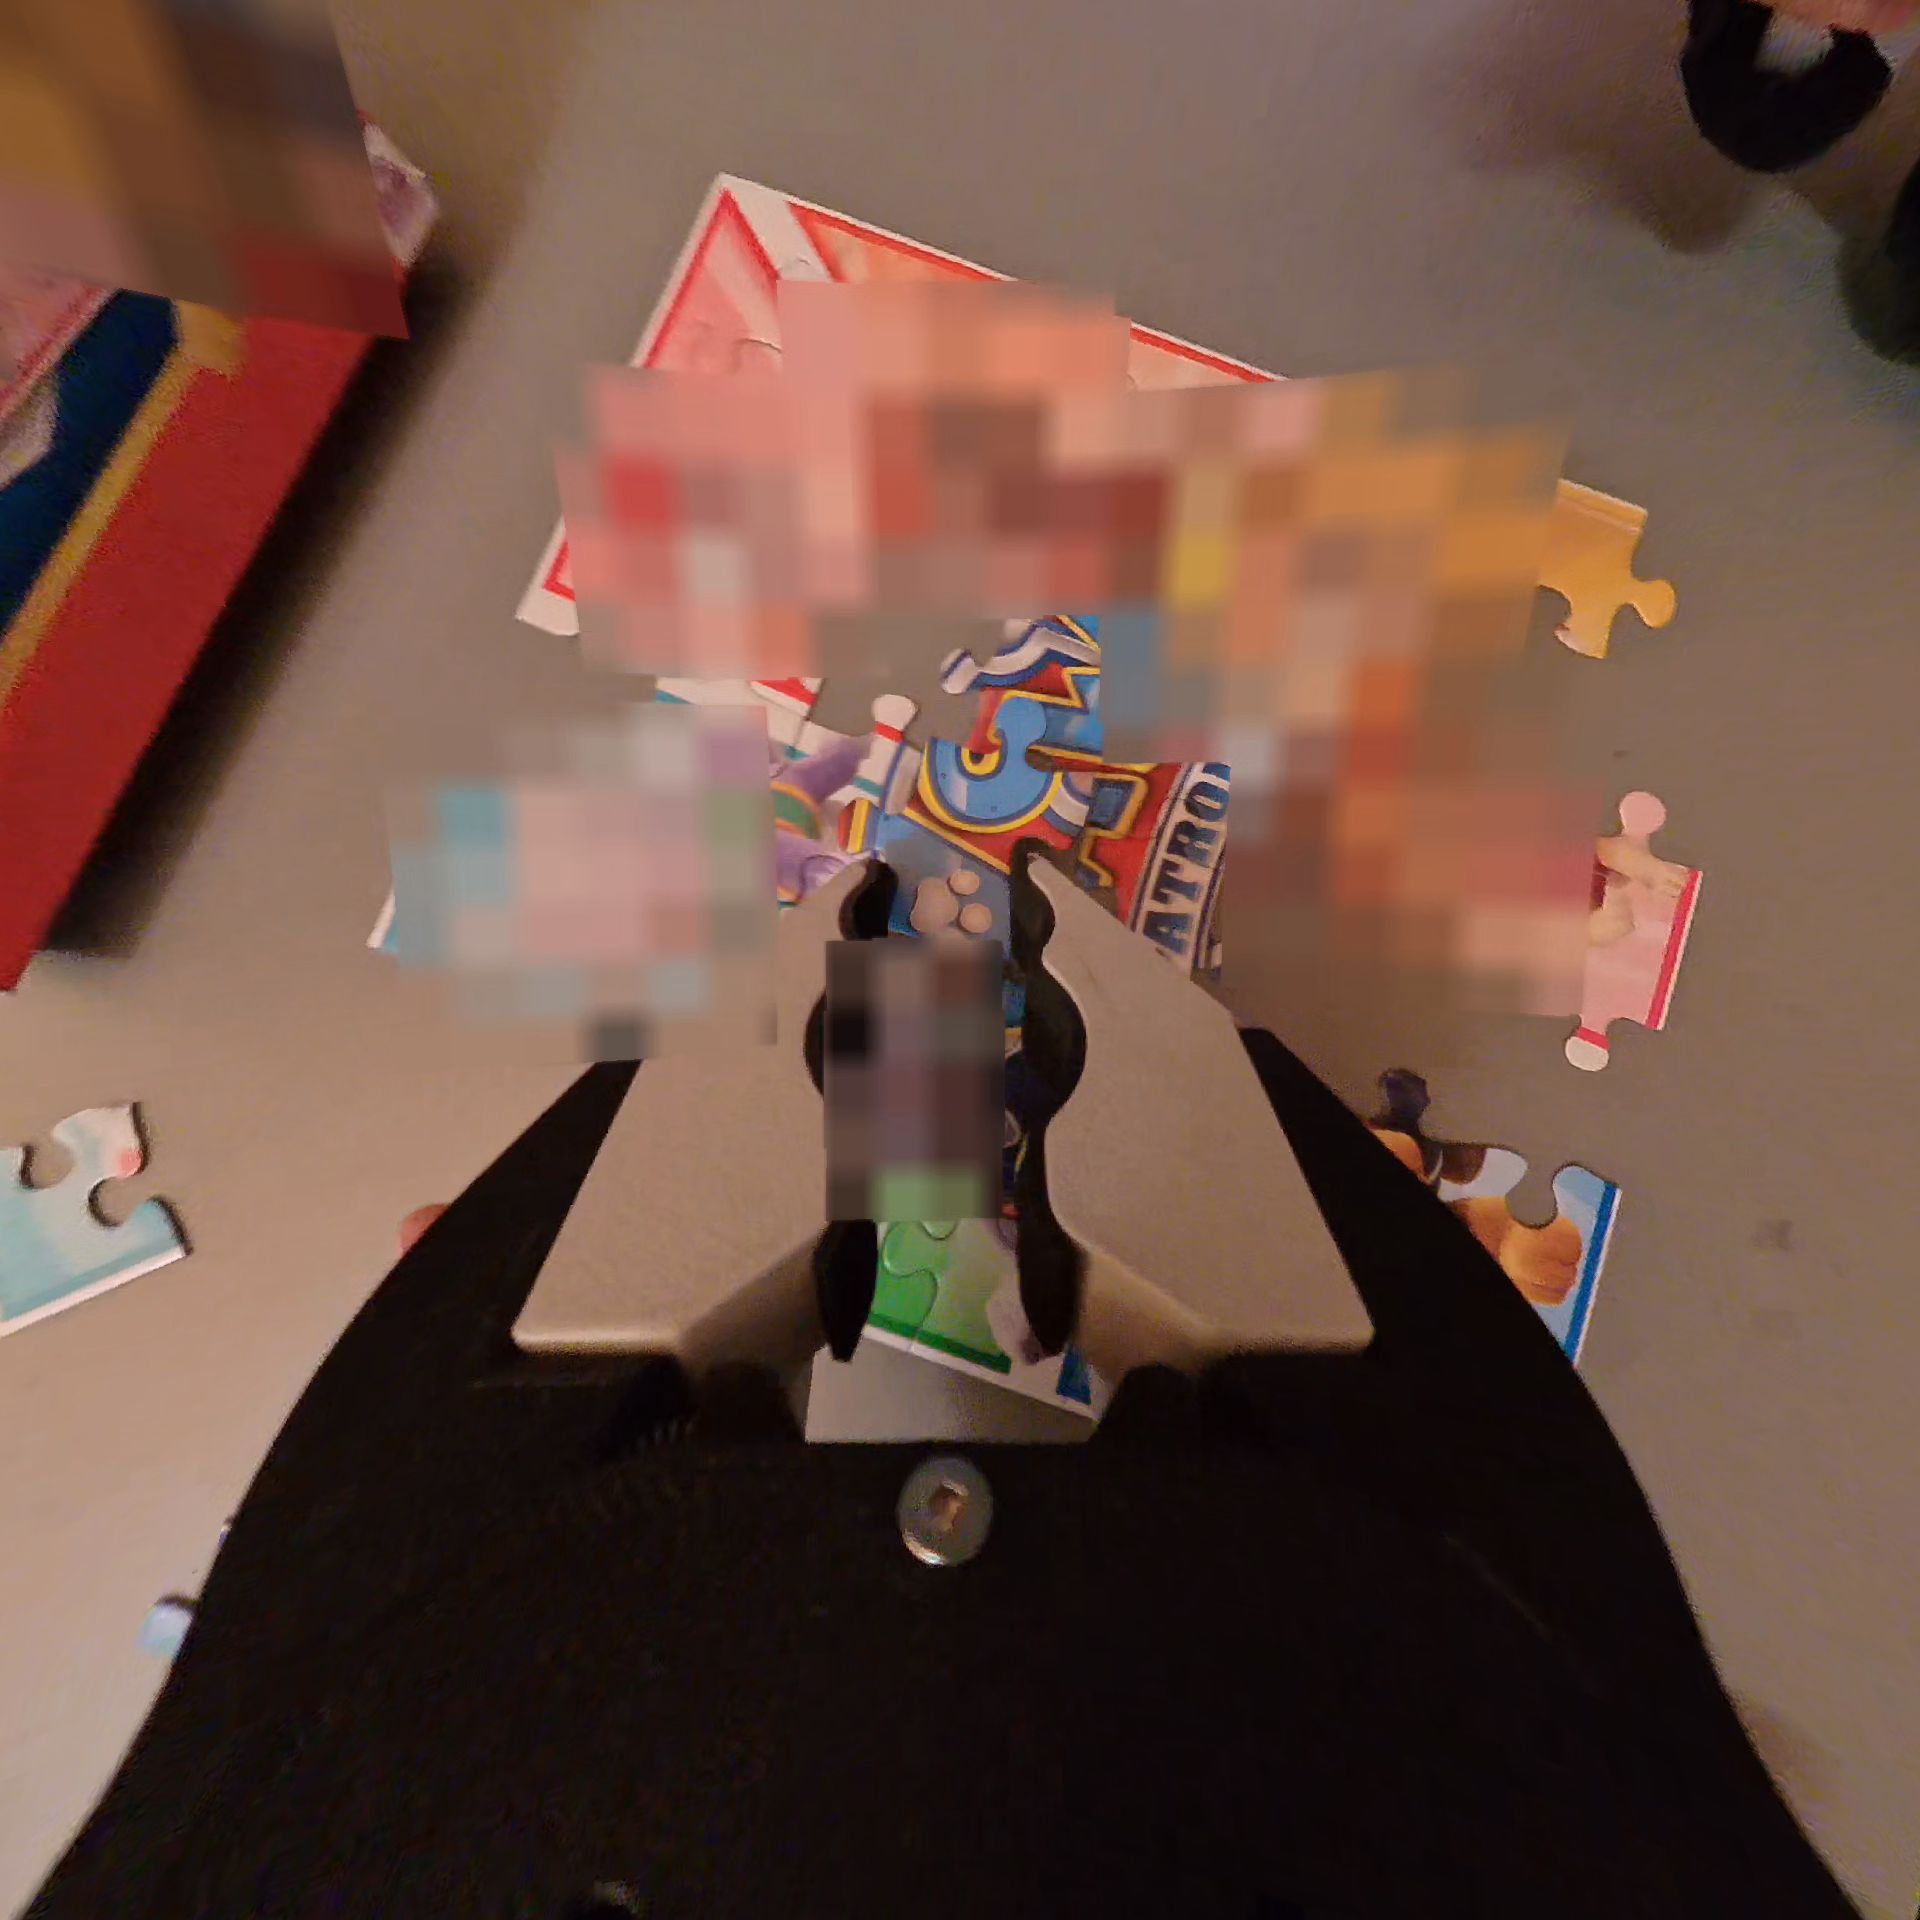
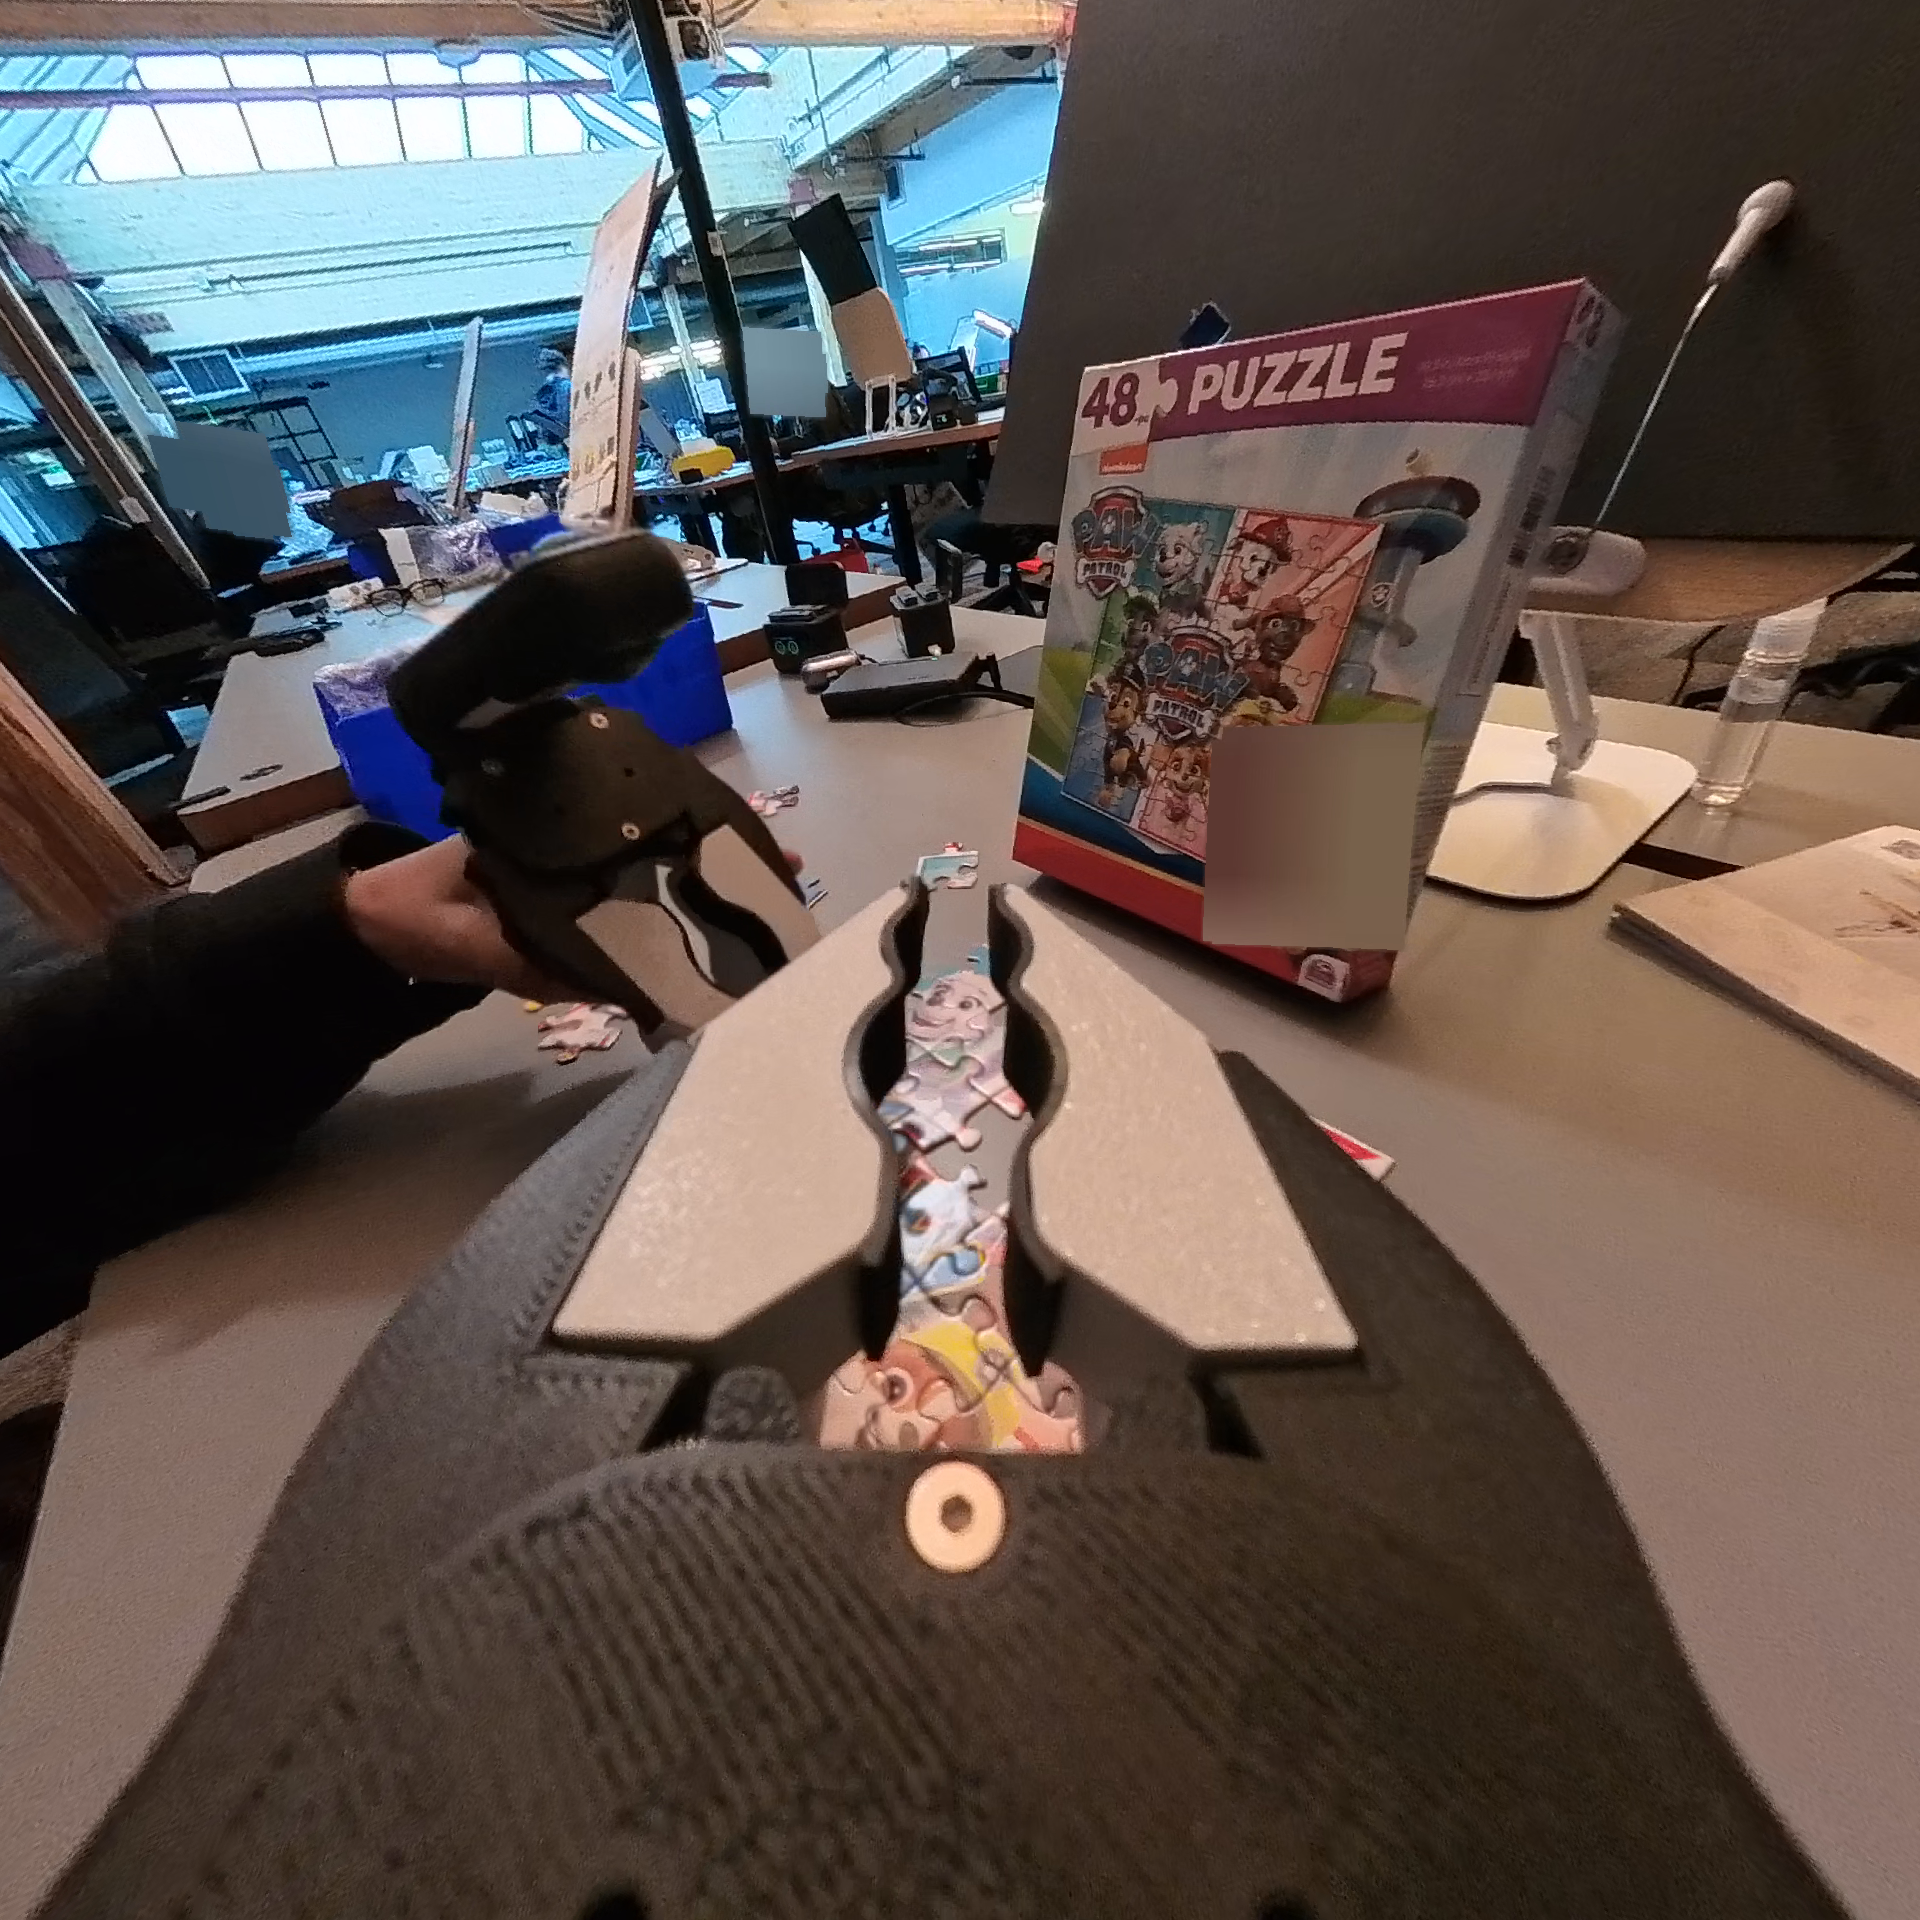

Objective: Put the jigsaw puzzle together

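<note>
The partly assembled colourful cardboard jigsaw puzzle (image 1: 997, 790) lies flat on the grey tabletop (image 1: 1766, 1455), filling the centre of the left wrist view, its red-bordered long edge slanting from upper left toward the right. Loose pieces, among them a yellow one (image 1: 1600, 571) and a pale blue one (image 1: 83, 1216), lie around it. The left gripper (image 1: 940, 883) hovers above the puzzle, jaws apart and seemingly gripping nothing, though blur hides part of the gap. The right gripper (image 2: 956, 904) is likewise parted and bare. The upright puzzle box (image 2: 1299, 582) stands at right; whether anything is inside it cannot be seen.
</note>
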Demonstrator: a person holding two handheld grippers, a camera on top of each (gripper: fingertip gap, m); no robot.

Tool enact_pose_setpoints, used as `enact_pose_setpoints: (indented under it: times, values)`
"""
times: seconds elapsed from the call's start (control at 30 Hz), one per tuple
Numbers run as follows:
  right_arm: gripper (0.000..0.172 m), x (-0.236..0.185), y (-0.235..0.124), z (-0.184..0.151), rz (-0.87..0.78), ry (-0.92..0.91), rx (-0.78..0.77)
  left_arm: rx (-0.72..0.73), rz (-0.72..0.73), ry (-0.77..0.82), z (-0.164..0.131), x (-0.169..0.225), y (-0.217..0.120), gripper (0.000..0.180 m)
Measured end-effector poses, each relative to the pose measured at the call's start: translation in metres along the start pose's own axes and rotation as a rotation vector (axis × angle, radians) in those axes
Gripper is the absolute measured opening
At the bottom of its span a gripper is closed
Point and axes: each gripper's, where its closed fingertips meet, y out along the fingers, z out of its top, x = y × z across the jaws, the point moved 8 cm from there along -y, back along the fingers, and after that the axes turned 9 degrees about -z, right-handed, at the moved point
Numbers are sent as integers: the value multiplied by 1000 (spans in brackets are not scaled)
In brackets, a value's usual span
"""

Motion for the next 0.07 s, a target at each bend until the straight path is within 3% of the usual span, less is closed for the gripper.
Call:
enact_pose_setpoints:
  times: [0.03, 0.07]
  values:
    - [10, -1, 0, 0, 4, 1, 0, -17, -5, 15, -1, 1, 1, 22]
    - [10, -1, 0, 0, 6, 2, 0, -35, -2, 28, -2, 1, 2, 22]
